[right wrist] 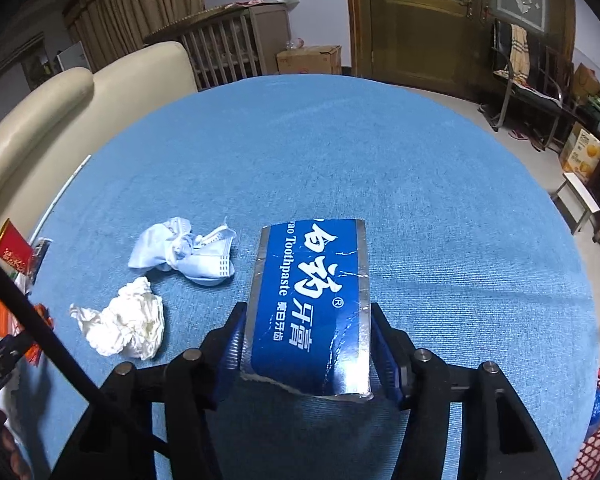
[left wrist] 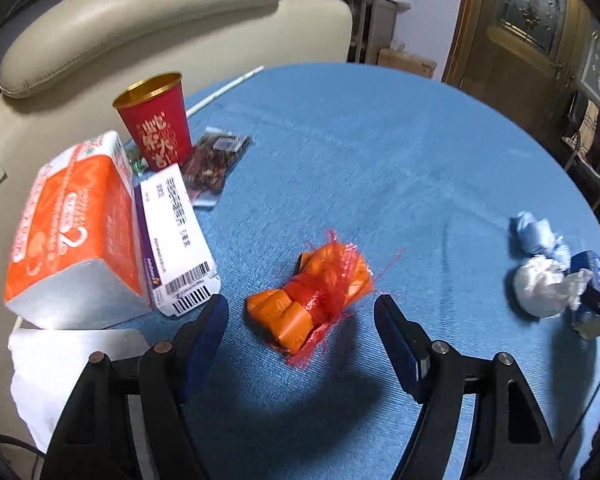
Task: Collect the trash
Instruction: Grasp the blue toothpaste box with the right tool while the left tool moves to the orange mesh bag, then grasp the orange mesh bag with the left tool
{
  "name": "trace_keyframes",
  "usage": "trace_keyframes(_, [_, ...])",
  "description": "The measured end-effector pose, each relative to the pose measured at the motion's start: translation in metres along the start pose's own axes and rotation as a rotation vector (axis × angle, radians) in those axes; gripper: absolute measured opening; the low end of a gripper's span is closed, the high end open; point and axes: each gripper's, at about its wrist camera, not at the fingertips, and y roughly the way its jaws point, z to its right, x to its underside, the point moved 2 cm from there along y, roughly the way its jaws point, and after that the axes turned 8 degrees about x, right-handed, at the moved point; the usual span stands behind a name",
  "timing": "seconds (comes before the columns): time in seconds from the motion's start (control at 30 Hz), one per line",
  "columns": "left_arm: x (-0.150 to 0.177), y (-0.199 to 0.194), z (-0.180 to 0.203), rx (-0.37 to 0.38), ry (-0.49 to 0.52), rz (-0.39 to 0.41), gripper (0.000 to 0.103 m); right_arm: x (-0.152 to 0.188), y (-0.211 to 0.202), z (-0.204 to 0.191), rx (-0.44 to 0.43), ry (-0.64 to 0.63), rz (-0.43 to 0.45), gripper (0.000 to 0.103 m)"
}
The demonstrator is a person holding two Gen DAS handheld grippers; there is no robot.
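Right gripper clamps the toothpaste box; left gripper gapes wide, empty, straddling the orange wrapper on the table.

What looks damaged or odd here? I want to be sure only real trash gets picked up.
The blue toothpaste box between the right gripper fingers is flattened, creased and torn along its near edge. Nearby lie a crumpled tissue and a crumpled face mask.

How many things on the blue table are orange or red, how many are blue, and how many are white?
Orange or red: 3, the orange wrapper bundle, the tissue pack and the red cup.
Blue: 2, the toothpaste box piece and the crumpled face mask.
White: 2, the crumpled tissue and the white box.
Total: 7
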Motion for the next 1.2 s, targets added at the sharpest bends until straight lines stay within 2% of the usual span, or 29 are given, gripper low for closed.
trace_keyframes(0.27, [0.004, 0.014, 0.006, 0.011, 0.023, -0.038, 0.076, 0.006, -0.006, 0.002, -0.031, -0.006, 0.001, 0.060])
trace_keyframes(0.3, [0.004, 0.015, 0.006, 0.016, 0.026, -0.037, 0.073, 0.007, -0.007, 0.004, -0.034, -0.002, 0.001, 0.060])
trace_keyframes(0.4, [0.003, 0.013, 0.007, 0.025, 0.041, -0.026, 0.048, 0.014, -0.010, 0.007, -0.044, 0.006, -0.001, 0.060])
trace_keyframes(0.53, [0.006, 0.010, 0.014, 0.052, 0.059, -0.032, 0.044, 0.021, -0.014, 0.008, -0.058, 0.017, 0.000, 0.060])
trace_keyframes(0.87, [0.030, -0.034, 0.065, 0.109, 0.095, 0.019, 0.043, 0.020, -0.016, 0.010, -0.074, 0.026, 0.014, 0.060])
trace_keyframes(1.2, [0.073, -0.068, 0.119, 0.156, 0.154, 0.018, 0.043, 0.055, -0.048, 0.032, -0.069, 0.041, 0.025, 0.060])
